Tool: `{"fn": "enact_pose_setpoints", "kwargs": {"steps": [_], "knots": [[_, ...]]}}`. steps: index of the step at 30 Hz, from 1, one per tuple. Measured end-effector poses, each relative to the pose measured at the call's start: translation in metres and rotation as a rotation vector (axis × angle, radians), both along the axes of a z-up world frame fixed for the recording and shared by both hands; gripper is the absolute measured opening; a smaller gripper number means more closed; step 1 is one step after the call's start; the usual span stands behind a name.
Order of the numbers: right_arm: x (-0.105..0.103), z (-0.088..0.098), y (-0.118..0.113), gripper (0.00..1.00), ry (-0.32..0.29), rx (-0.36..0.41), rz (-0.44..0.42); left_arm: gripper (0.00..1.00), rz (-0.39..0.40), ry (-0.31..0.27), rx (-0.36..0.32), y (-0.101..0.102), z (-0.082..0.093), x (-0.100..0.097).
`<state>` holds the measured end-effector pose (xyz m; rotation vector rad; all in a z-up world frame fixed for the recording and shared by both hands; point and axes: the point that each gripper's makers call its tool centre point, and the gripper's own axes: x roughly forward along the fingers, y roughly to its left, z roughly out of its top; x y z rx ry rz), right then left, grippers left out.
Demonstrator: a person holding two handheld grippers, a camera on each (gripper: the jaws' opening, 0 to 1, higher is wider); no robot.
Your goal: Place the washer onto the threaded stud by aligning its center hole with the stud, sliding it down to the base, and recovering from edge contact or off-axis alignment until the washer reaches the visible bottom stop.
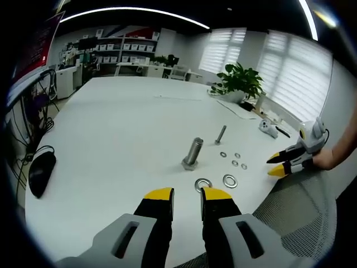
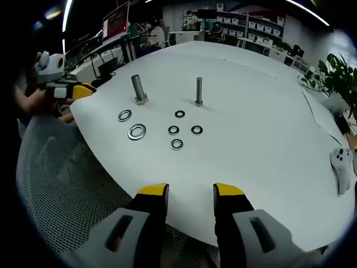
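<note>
Left gripper view: washer [image 1: 203, 184] half-hidden behind gripper [image 1: 187, 195].

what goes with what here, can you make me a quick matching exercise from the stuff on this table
Things:
1. thick stud
2. thin stud
3. potted plant
4. game controller

Descriptions:
a. green, at the table's far edge
b. upright, two large washers near it
c. white, lying flat on the table
d. upright, four small washers near it

Pairs: 1-b, 2-d, 3-a, 4-c

Both tongs [image 1: 187, 194] [image 2: 191, 190] agape, empty.
</note>
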<state>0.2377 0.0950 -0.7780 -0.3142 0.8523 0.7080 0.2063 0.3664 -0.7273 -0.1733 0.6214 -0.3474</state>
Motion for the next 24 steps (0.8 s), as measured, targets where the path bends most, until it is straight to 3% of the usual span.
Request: {"fn": "enact_pose_setpoints", "kwargs": {"steps": [11, 24], "knots": [[0.004, 0.0072, 0.0021, 0.35, -0.022, 0.039, -0.014, 0.18, -0.001, 0.021, 0.025, 0.0018, -0.0035, -0.0005], [0.0088, 0.011, 0.0034, 0.35, -0.036, 0.061, -0.015, 0.19, 0.026, 0.006, 0.032, 0.006, -0.001, 0.0044]]}}
